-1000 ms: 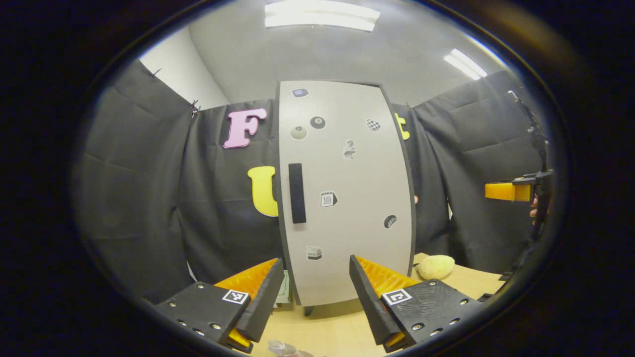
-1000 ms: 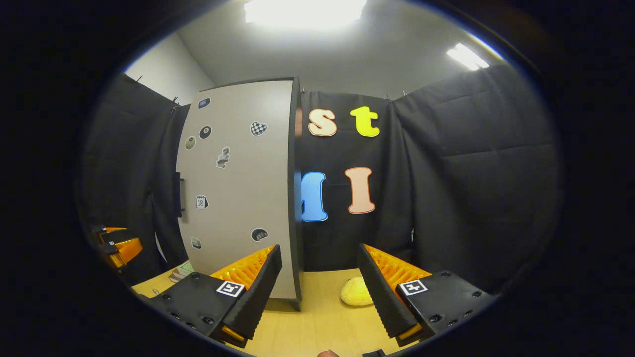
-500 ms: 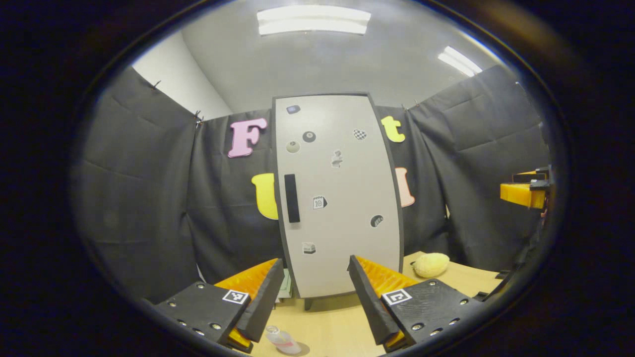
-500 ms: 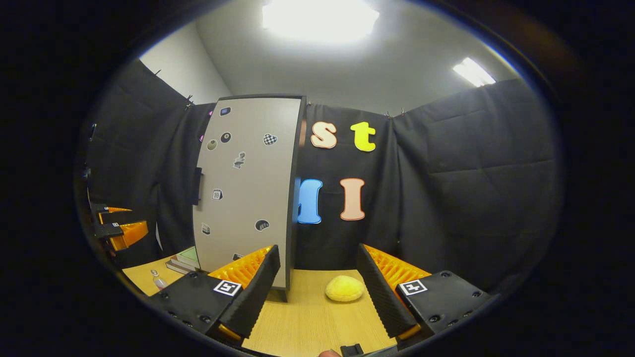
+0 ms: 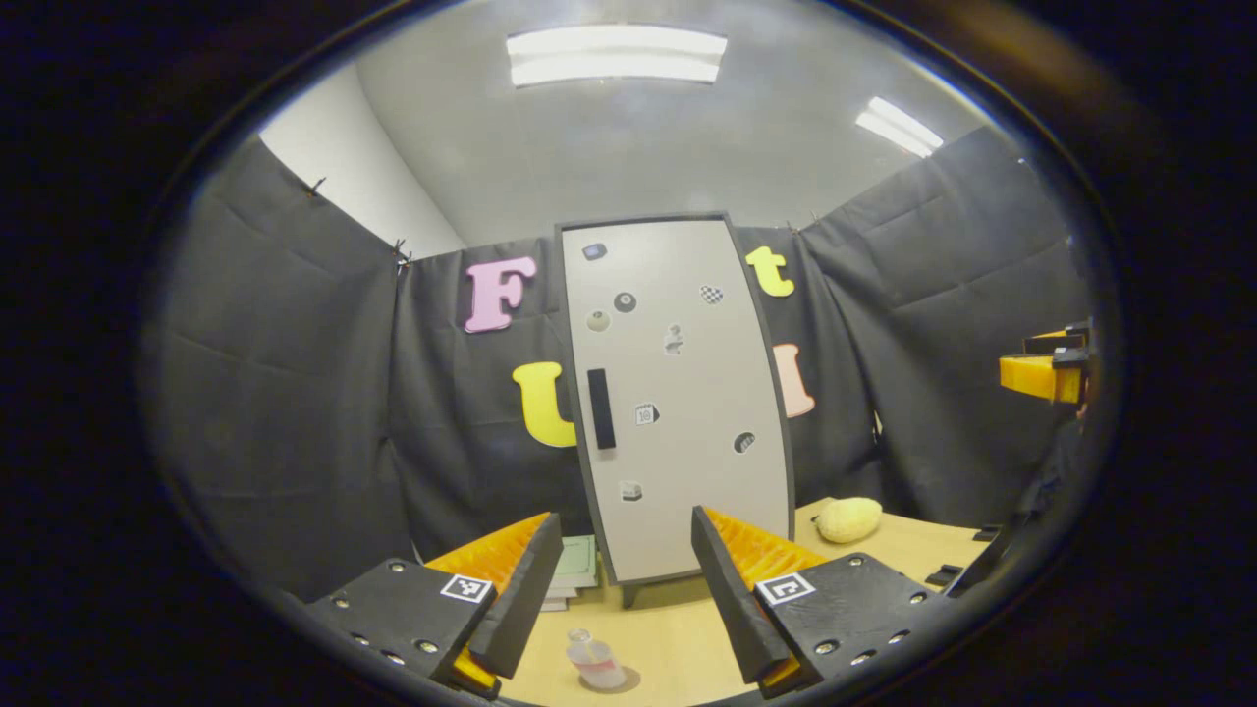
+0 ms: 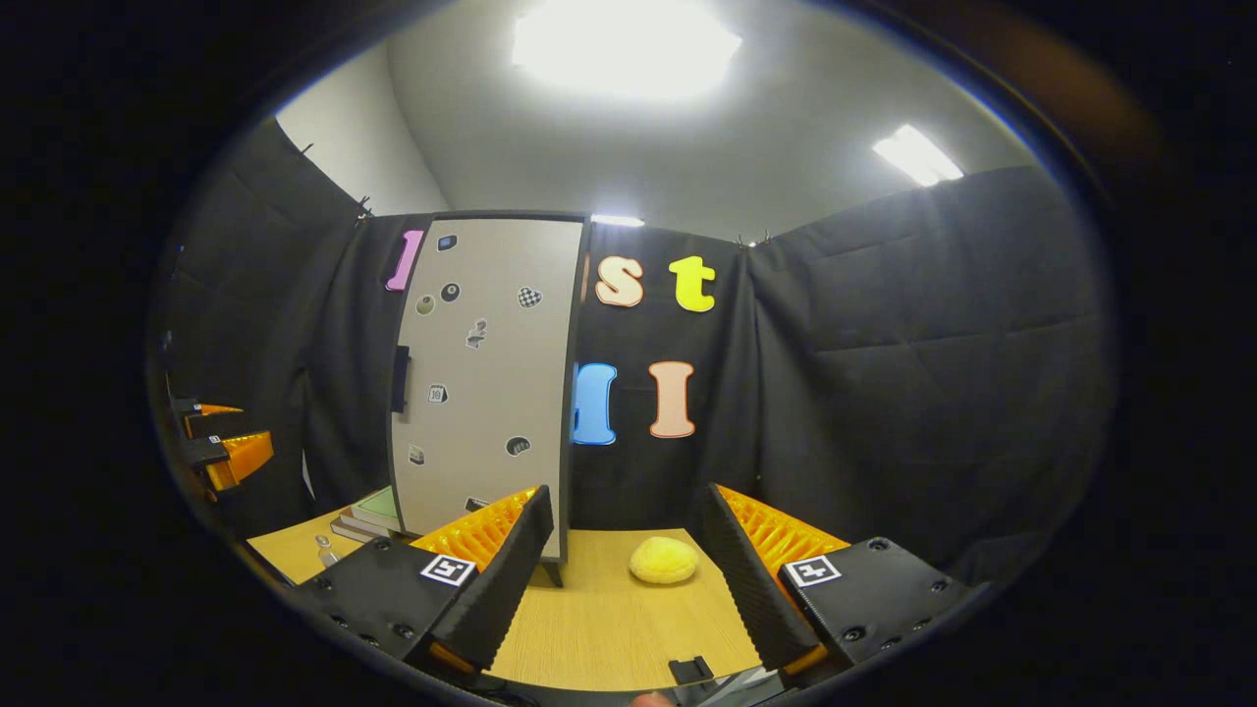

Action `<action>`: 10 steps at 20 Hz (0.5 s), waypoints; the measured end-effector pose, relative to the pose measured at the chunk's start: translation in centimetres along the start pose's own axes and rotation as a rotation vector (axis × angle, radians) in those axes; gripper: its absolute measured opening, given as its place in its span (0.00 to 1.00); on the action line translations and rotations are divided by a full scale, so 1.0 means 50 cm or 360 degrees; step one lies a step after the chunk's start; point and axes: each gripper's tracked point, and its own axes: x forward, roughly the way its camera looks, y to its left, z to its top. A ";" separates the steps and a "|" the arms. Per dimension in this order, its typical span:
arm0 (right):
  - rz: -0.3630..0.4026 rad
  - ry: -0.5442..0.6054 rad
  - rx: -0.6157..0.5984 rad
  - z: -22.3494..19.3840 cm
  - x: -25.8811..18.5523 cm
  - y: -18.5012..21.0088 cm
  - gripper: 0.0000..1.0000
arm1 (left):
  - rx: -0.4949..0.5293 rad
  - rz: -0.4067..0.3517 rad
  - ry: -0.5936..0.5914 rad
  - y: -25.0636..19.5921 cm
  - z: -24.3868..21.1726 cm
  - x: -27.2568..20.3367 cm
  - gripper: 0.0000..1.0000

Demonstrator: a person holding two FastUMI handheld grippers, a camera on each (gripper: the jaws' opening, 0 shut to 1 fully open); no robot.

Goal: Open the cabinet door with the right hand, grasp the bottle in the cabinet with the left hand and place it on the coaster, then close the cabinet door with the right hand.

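The tall cabinet point(image 5: 687, 412) stands at the back of the wooden table point(image 5: 678, 638), its pale door flush and carrying a black handle point(image 5: 600, 408) on its left side. A small clear bottle point(image 5: 594, 660) stands upright on a dark round coaster point(image 5: 623, 679) in front of the cabinet, between my left gripper's fingers and well short of them. My left gripper point(image 5: 619, 589) is open and holds nothing. In the right gripper view the cabinet point(image 6: 486, 383) is left of centre, and my right gripper point(image 6: 628, 579) is open and holds nothing.
A yellow soft lump point(image 6: 664, 560) lies on the table right of the cabinet. Stacked books point(image 5: 574, 570) sit at the cabinet's left foot. A small black piece point(image 6: 692, 671) lies at the near table edge. The right gripper point(image 5: 1046, 368) shows at the far right, the left gripper point(image 6: 221, 452) at the far left.
Both grippers have drawn back from the cabinet, which now looks smaller and farther. The bottle on its coaster has come into full view below the left gripper.
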 end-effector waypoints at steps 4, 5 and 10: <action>0.0038 -0.0002 0.0024 -0.009 -0.046 0.028 0.98 | -0.0016 0.0053 0.0009 0.045 -0.016 -0.051 0.80; 0.0057 0.0019 0.0049 -0.017 -0.048 0.039 0.98 | -0.0009 0.0071 0.0025 0.056 -0.022 -0.058 0.80; 0.0079 0.0049 0.0153 -0.020 -0.035 0.051 0.97 | -0.0008 0.0093 0.0036 0.064 -0.022 -0.052 0.80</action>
